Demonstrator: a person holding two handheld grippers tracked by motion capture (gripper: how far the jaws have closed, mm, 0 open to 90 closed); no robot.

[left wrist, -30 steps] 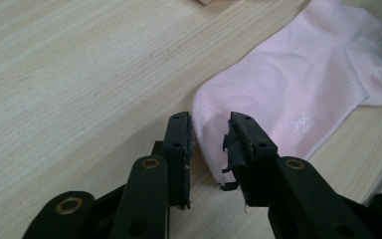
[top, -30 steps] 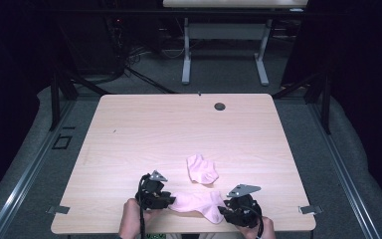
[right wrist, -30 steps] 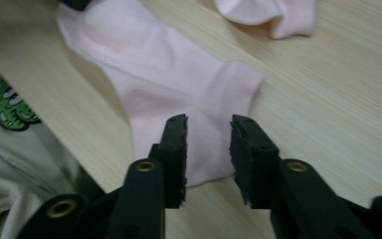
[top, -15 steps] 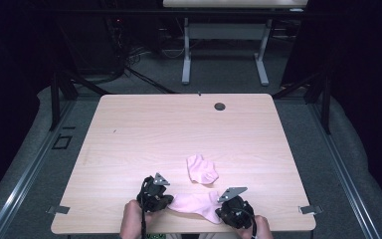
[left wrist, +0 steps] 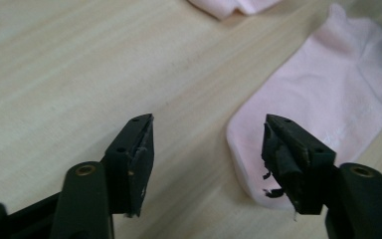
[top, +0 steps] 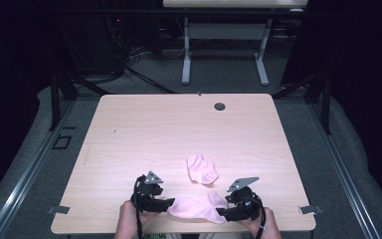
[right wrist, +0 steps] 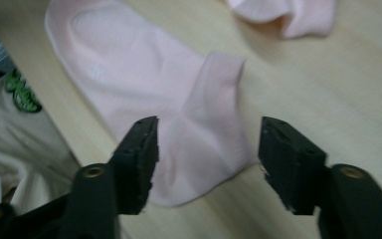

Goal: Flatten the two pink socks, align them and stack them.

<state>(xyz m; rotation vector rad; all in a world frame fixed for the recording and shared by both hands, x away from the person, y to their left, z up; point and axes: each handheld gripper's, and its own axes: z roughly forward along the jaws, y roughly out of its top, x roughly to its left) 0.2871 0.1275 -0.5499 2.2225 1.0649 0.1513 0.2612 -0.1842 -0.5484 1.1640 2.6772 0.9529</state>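
High view: both grippers, L & R, jaws just sprung apart, flat pink sock released on tabletop near edge. L gripper view: sock toe beside spread jaws. R gripper view: cuff end between spread jaws, unpinched. Laid out, I'd say.

Pale pink socks, light woodgrain table, black jaws
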